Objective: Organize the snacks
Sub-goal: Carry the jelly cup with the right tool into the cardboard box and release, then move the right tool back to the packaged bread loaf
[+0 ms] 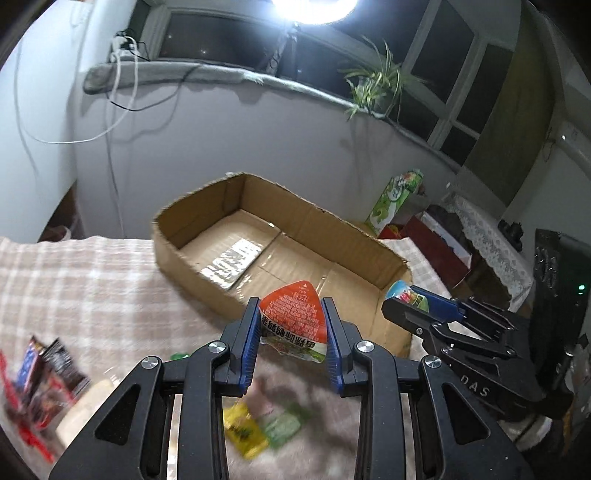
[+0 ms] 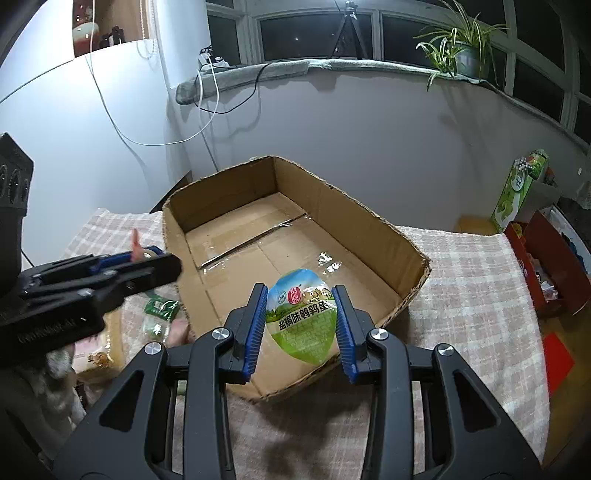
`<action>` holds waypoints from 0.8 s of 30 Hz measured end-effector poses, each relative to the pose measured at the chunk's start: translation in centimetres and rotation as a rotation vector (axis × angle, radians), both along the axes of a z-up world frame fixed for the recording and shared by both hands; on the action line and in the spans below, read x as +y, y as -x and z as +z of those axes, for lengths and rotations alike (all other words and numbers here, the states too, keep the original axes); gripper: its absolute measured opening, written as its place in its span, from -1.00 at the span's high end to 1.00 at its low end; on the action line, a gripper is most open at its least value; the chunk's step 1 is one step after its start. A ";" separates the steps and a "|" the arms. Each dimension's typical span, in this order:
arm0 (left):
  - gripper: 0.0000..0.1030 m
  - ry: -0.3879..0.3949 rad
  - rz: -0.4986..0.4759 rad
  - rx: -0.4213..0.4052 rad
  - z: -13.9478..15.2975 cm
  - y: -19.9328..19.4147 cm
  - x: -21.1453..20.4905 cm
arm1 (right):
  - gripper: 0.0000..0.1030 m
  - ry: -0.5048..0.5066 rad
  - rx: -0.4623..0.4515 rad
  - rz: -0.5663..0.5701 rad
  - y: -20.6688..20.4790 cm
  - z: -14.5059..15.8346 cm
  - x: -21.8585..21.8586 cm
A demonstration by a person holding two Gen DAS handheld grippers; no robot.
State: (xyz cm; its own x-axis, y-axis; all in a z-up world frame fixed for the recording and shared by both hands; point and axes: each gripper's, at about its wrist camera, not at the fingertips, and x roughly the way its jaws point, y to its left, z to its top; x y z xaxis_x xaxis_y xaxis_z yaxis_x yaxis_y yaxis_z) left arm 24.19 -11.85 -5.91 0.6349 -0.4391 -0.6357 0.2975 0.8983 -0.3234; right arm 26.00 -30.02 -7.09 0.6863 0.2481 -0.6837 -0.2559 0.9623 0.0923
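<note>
An orange snack pouch (image 1: 293, 314) is gripped by the left gripper (image 1: 291, 343), a green quail-egg pouch (image 2: 303, 317) by the right gripper (image 2: 301, 328); both are best lowered well inside the cardboard box (image 2: 369, 218) before the fingers are opened.

Pale wall (image 2: 369, 147) far behind a checked tablecloth (image 2: 480, 273), dark night windows (image 2: 314, 33) above a grey-padded sill (image 2: 332, 68) with a spider plant (image 2: 458, 48) at right, white cables (image 2: 155, 136) hanging left, bright lamp (image 1: 314, 9) overhead.
</note>
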 end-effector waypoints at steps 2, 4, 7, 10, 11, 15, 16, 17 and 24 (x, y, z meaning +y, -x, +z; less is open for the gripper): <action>0.42 -0.011 -0.010 0.009 -0.3 -0.6 -0.7 | 0.29 0.002 0.003 0.002 -0.4 -0.2 -0.1; 0.42 -0.022 -0.018 0.017 -0.7 -1.0 -1.3 | 0.29 0.009 0.004 0.002 -0.6 -0.5 -0.1; 0.42 -0.033 -0.022 0.025 -1.0 -1.5 -1.8 | 0.29 0.009 0.007 0.000 -0.9 -0.7 -0.3; 0.42 -0.044 -0.027 0.028 -1.1 -1.8 -2.1 | 0.28 0.008 0.009 0.003 -1.0 -0.8 -0.3; 0.42 -0.048 -0.028 0.030 -1.1 -2.0 -2.3 | 0.25 0.008 0.008 0.005 -1.0 -0.8 -0.3; 0.38 -0.060 -0.040 0.027 -1.0 -2.1 -2.7 | 0.19 0.021 -0.002 -0.003 -1.0 -0.6 -0.3; 0.37 -0.065 -0.039 0.028 -1.1 -2.2 -3.0 | 0.19 0.021 -0.003 -0.006 -1.0 -0.6 -0.3; 0.37 -0.067 -0.037 0.031 -1.1 -2.2 -3.0 | 0.19 0.019 -0.004 -0.007 -1.0 -0.5 -0.4; 0.33 -0.067 -0.025 0.036 -1.0 -2.4 -3.0 | 0.12 0.017 -0.012 -0.025 -0.8 0.0 -1.1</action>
